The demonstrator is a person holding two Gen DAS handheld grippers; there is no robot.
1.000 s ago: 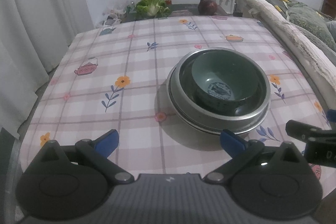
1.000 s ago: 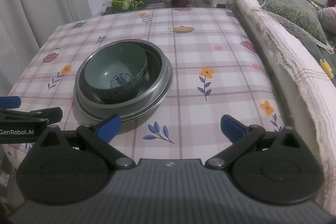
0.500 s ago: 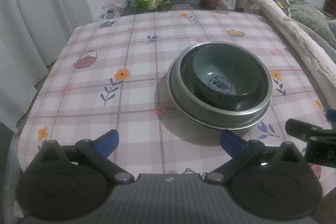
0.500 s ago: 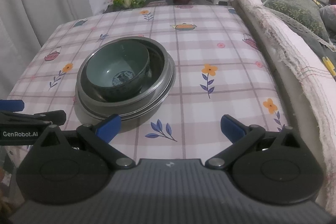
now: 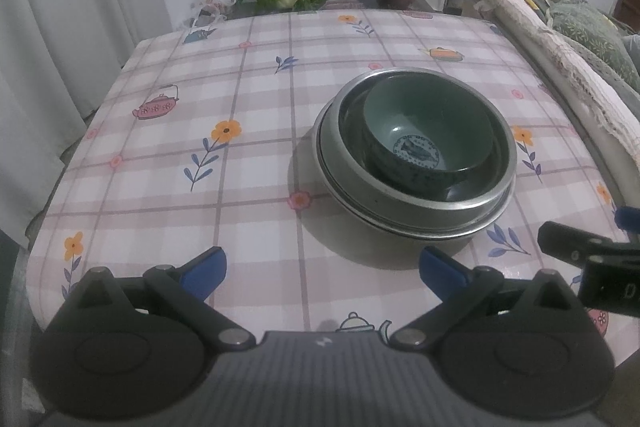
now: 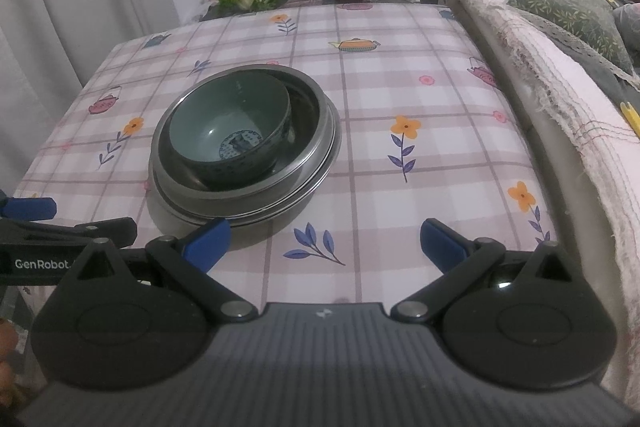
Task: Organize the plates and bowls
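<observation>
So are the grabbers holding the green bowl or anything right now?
No, nothing is held. The left gripper and right gripper are both open and empty. The green bowl sits in the metal bowl, untouched.

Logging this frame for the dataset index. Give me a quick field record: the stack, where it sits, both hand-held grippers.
stack top: dark green ceramic bowl with a blue pattern inside
stack base: nested round steel dishes, exact count unclear
bowl position: off-centre inside the steel dishes
surface: pink plaid floral tablecloth
left hand-held gripper: open, empty, short of the stack
right hand-held gripper: open, empty, short of the stack
contact: neither gripper touches the stack
</observation>
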